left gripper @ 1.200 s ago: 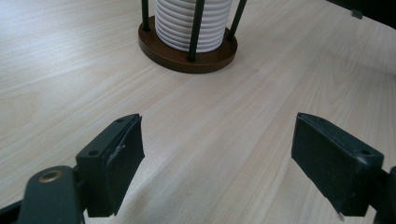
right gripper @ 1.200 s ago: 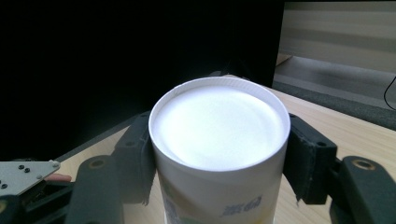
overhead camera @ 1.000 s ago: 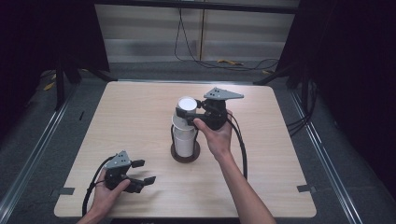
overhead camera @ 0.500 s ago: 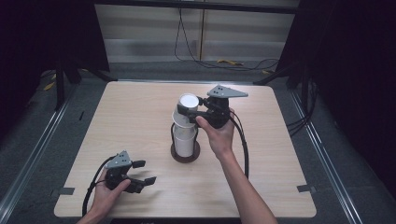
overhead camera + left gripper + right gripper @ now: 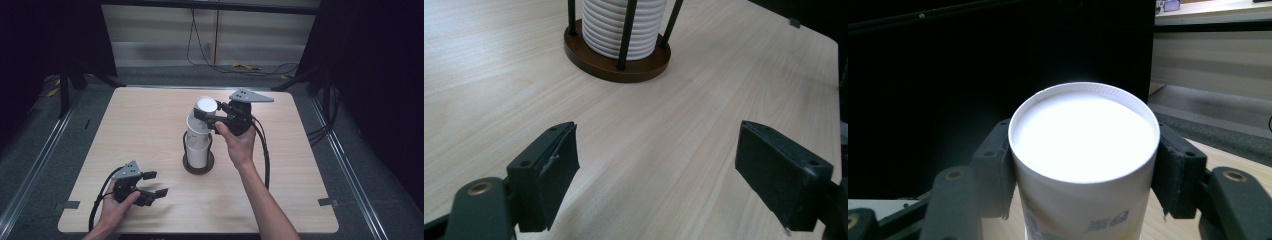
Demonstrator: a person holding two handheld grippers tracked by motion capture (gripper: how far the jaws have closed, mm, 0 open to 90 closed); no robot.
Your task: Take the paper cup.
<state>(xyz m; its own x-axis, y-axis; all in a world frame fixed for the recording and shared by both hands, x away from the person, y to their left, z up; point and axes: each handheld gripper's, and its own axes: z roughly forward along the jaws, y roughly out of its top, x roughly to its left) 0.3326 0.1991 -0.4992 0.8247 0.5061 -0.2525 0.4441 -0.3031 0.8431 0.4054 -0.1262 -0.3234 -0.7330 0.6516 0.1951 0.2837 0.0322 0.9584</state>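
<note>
My right gripper (image 5: 205, 113) is shut on a white paper cup (image 5: 206, 105), lifted at the top of a stack of white cups (image 5: 198, 145). The stack stands in a holder with dark rods and a round brown base (image 5: 198, 165) at the table's middle. In the right gripper view both pads (image 5: 993, 170) press the sides of the cup (image 5: 1083, 145), whose closed white end faces the camera. My left gripper (image 5: 155, 184) rests open near the front left of the table. Its jaws (image 5: 659, 175) stand wide with bare wood between them, the stack (image 5: 624, 25) and base (image 5: 616, 62) farther off.
The light wooden table (image 5: 140, 125) has its edges all round, with dark floor and metal rails beyond. Cables trail from each gripper across the tabletop, the right one (image 5: 262, 150) looping beside the forearm.
The right gripper has risen a little with the cup, drawing it up from the stack. The left gripper has stayed where it was.
</note>
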